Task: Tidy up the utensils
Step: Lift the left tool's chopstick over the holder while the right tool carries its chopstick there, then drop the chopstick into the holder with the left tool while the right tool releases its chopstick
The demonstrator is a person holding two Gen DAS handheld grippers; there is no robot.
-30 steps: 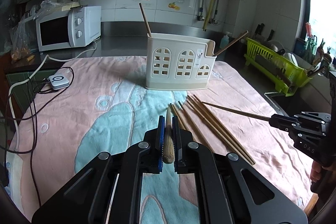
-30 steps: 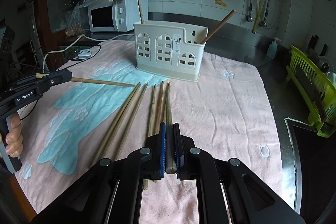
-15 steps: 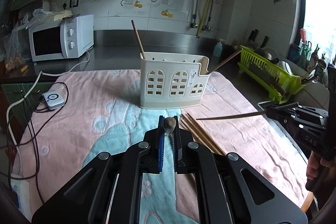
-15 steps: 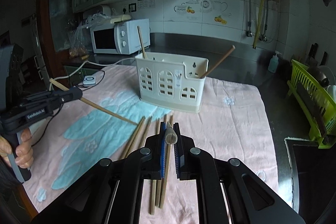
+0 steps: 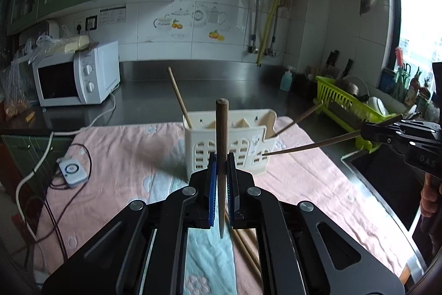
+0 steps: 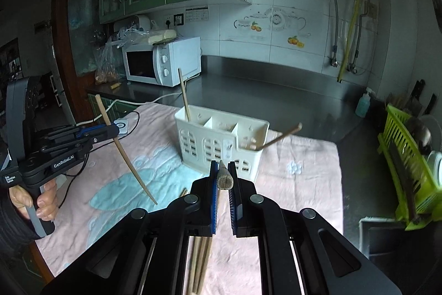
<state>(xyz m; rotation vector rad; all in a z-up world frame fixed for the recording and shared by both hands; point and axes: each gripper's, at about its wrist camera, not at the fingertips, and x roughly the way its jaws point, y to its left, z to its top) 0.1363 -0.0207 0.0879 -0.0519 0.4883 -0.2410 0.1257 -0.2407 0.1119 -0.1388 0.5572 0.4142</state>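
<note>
My left gripper [image 5: 221,167] is shut on a brown chopstick [image 5: 221,134] that stands nearly upright, thick end up, in front of the cream utensil holder [image 5: 240,145]. In the right wrist view this left gripper [image 6: 109,132] shows at the left with its chopstick [image 6: 127,156] slanting down. My right gripper [image 6: 222,176] is shut on another chopstick [image 6: 224,180], seen end-on; in the left wrist view that chopstick [image 5: 312,146] points at the holder from the right gripper [image 5: 367,132]. The holder [image 6: 221,145] has one chopstick in its left slot and one leaning out at the right. Loose chopsticks [image 6: 201,259] lie on the pink towel.
A white microwave [image 5: 77,73] stands on the steel counter at the back left. A small white device [image 5: 71,170] with cables lies at the towel's left edge. A green dish rack [image 5: 350,109] and a sink are to the right. A hand [image 6: 41,201] holds the left gripper's handle.
Both grippers have risen off the towel, each with a chopstick. The left chopstick swung from lying flat to nearly upright. The holder now sits lower and closer in both views.
</note>
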